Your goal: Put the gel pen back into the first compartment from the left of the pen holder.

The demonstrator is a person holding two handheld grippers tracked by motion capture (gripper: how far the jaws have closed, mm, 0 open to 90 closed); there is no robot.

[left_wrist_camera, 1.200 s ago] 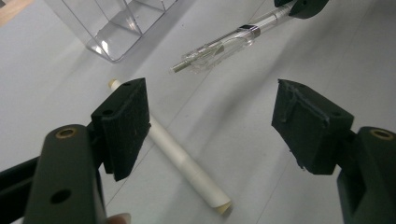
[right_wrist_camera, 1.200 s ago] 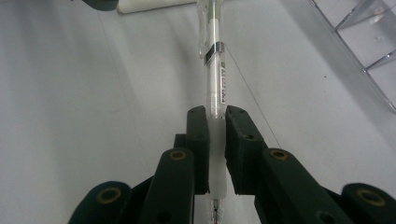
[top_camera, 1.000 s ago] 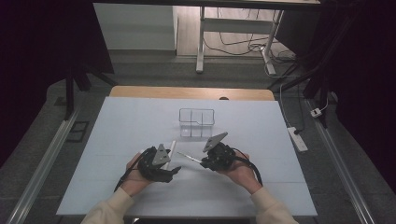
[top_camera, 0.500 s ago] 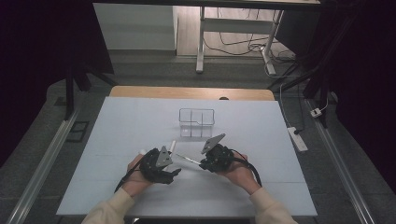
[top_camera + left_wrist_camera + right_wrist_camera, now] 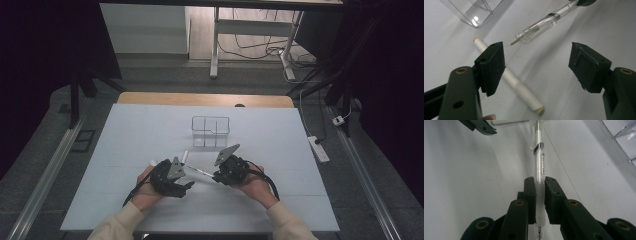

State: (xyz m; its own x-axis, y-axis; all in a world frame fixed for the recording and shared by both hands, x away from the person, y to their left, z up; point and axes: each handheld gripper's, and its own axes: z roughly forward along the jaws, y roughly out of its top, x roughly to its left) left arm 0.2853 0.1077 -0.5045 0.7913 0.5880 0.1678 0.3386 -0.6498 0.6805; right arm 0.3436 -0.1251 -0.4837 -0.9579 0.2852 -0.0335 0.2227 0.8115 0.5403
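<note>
Pinched between the right gripper's (image 5: 539, 192) black pads, a clear plastic ballpoint pen (image 5: 539, 157) hangs above the white table (image 5: 280, 135), pointing toward the left gripper (image 5: 536, 65), whose jaws gape wide over a white paper-wrapped stick (image 5: 510, 77) lying beside a clear plastic divided box (image 5: 210, 131)

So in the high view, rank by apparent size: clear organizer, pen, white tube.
1. Clear organizer, largest.
2-3. Pen and white tube: both partly hidden by the hand-held grippers, so I can't rank them.

Ahead: clear organizer (image 5: 210, 131) stands mid-table.
Between grippers: white tube (image 5: 509, 77) lies on the mat.
Sides: bare mat (image 5: 125, 135), passable.
</note>
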